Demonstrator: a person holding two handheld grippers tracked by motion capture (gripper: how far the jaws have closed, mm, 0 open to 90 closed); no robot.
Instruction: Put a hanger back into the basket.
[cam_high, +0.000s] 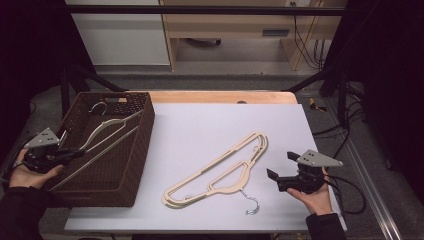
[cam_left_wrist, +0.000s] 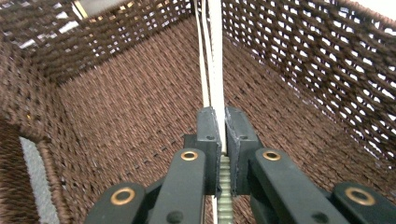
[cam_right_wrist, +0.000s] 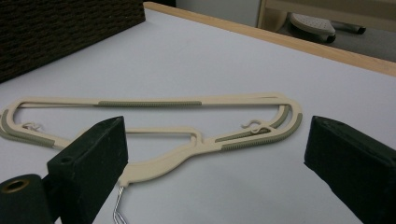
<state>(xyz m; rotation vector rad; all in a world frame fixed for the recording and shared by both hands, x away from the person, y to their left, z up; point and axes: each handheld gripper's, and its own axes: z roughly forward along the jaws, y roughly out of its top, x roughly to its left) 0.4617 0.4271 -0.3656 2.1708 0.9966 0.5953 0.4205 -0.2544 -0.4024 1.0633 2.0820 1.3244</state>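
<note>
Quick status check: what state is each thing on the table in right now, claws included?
Left claw: shut on held hanger.
Held hanger: tilted, inside basket.
Basket: upright, open-topped.
Right claw: open, holding nothing.
Hangers on table: lying flat, stacked, untouched.

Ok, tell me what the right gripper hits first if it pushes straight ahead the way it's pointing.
Most likely the cream hanger on the table: the right gripper has its open jaws aimed at the hanger's neck, with nothing between, though depth is hard to judge.

My two black, blocky plastic grippers, left and right, wear brass-ringed rivets, grey three-cornered top plates and trailing black cables; dark long sleeves cover my forearms.
</note>
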